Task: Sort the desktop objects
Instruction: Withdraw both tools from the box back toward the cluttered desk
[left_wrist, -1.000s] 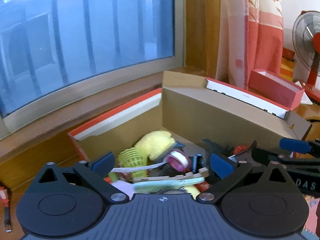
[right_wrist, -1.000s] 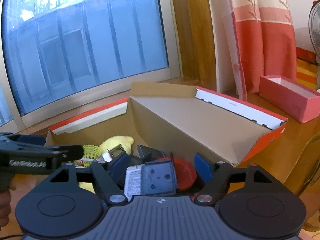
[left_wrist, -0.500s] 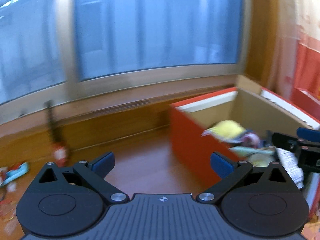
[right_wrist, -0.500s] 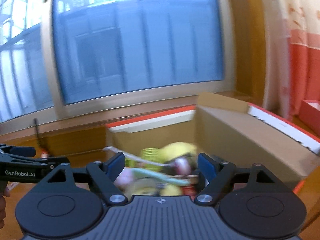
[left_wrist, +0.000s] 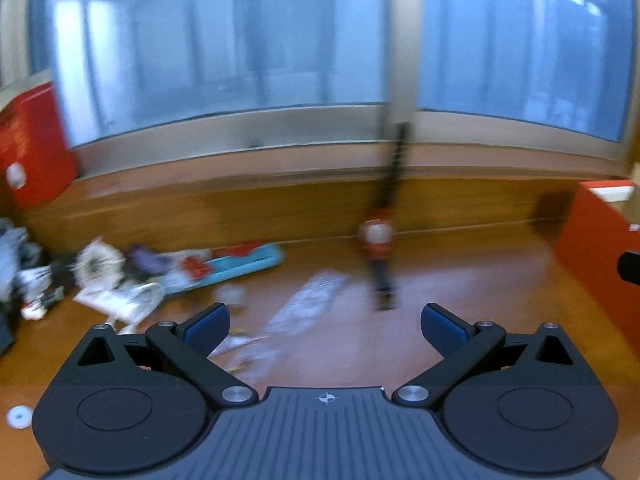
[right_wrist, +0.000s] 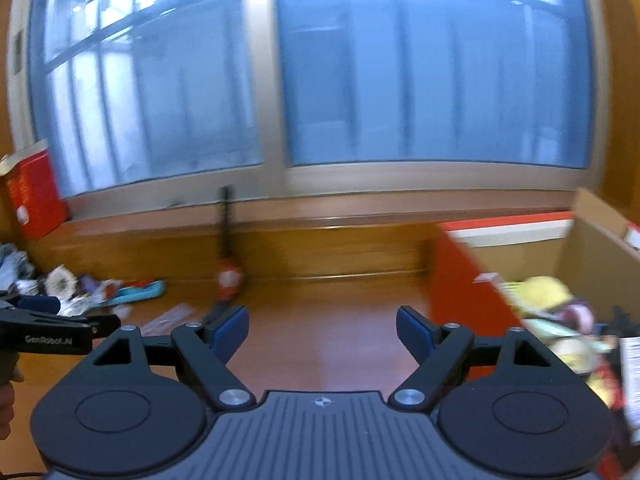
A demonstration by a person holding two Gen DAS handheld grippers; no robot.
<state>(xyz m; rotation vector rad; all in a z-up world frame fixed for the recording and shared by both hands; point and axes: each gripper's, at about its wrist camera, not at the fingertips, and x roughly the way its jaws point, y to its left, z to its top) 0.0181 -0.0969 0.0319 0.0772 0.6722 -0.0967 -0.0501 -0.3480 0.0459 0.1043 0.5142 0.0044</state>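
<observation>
Everything is smeared by motion, so the heap of small things (left_wrist: 132, 276) at the far left of the wooden desk (left_wrist: 460, 280) reads only as white, purple and teal blurs, with a teal tray-like shape (left_wrist: 244, 266) among them; I cannot name the pieces. A flat clear packet (left_wrist: 304, 300) lies nearer. The orange cardboard box (right_wrist: 472, 280), cut off at the right edge, holds a yellow plush lump (right_wrist: 544, 288) and mixed clutter. A second ago both cameras looked straight into that box; now they face bare desk and the window. The left gripper (left_wrist: 325, 322) stands spread with nothing between its blue pads, and the right gripper (right_wrist: 322, 326) is likewise spread and empty.
</observation>
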